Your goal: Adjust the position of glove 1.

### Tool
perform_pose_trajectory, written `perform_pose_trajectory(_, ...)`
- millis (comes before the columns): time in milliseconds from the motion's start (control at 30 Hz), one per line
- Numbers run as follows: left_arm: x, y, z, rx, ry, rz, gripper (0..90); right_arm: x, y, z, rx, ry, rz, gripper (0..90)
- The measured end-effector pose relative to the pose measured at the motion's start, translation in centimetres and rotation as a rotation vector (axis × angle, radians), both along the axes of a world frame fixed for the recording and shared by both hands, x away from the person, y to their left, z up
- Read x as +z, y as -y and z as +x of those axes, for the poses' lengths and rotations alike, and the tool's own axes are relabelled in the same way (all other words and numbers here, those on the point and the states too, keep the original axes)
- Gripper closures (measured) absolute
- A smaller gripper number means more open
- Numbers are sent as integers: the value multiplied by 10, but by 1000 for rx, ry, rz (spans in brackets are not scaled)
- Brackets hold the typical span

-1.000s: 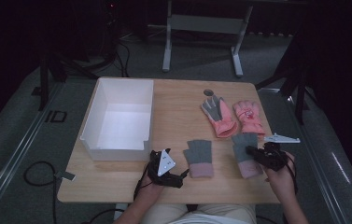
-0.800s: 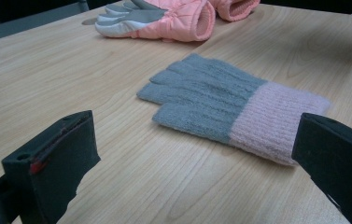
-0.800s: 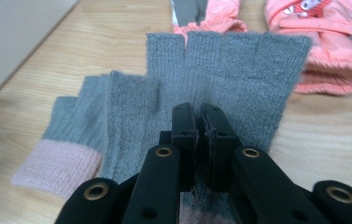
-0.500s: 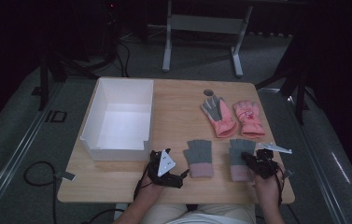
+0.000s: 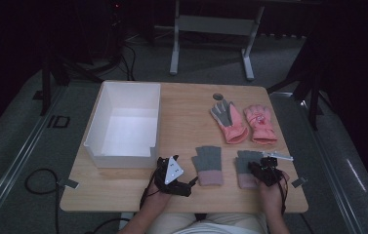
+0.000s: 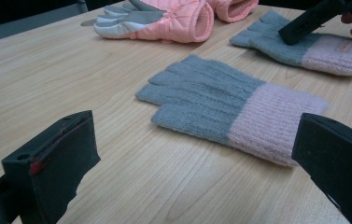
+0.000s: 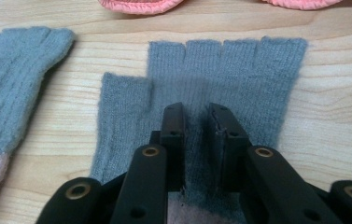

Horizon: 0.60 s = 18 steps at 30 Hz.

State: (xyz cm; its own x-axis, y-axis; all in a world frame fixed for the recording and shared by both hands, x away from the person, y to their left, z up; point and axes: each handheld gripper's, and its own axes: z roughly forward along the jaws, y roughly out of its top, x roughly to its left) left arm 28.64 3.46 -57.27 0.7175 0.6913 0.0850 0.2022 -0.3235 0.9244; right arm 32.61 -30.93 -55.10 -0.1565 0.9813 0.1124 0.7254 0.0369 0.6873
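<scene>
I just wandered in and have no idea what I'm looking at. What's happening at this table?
A person at a wooden table holds tongs in each hand. The right tongs are down on the right grey-and-pink knit glove, jaws just opening, a narrow gap over the knit. The left tongs wait wide open beside the other grey glove. Two pink gloves lie farther back, beside a white box.

The high view looks down and forward from above the tabletop's (image 5: 186,105) near edge. The left tool's camera sits low, facing across toward the grey gloves (image 6: 229,109). The right tool's camera hovers close above one of these gloves (image 7: 220,79).
</scene>
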Motion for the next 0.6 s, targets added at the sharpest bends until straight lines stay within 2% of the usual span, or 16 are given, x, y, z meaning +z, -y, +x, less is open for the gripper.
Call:
perform_pose_trajectory(167, 0, 0, 0, -1, 2, 2, 0, 5, 5, -1, 14, 13, 5, 675)
perform_pose_trajectory(200, 0, 0, 0, -1, 4, 2, 0, 11, 9, -2, 50, 33, -14, 663)
perform_pose_trajectory(233, 0, 0, 0, -2, 4, 2, 0, 11, 9, -2, 50, 33, -14, 663)
perform_pose_trajectory(267, 0, 0, 0, -3, 3, 2, 0, 15, 16, 0, 111, 41, -1, 630)
perform_pose_trajectory(300, 0, 0, 0, -3, 3, 2, 0, 15, 16, 0, 111, 41, -1, 630)
perform_pose_trajectory(333, 0, 0, 0, -2, 1, 3, 0, 19, 19, 3, 180, 37, -29, 602)
perform_pose_trajectory(367, 0, 0, 0, -2, 1, 2, 0, 19, 19, 3, 180, 37, -29, 602)
perform_pose_trajectory(400, 0, 0, 0, -3, 3, 4, 0, 22, 23, 6, 249, 40, -56, 594)
perform_pose_trajectory(433, 0, 0, 0, -3, 3, 4, 0, 22, 23, 6, 249, 40, -56, 594)
perform_pose_trajectory(467, 0, 1, -1, -3, 5, 7, 0, 24, 24, 9, 328, 35, -109, 581)
perform_pose_trajectory(500, 0, 1, -1, -3, 5, 7, 0, 24, 24, 9, 328, 35, -109, 581)
perform_pose_trajectory(533, 0, 1, -1, -2, 5, 9, 0, 25, 26, 12, 390, 15, -145, 582)
perform_pose_trajectory(567, 0, 1, -1, -2, 5, 9, 0, 25, 26, 12, 390, 15, -145, 582)
perform_pose_trajectory(600, 0, 1, -1, -2, 5, 8, 0, 27, 27, 14, 451, 2, -184, 584)
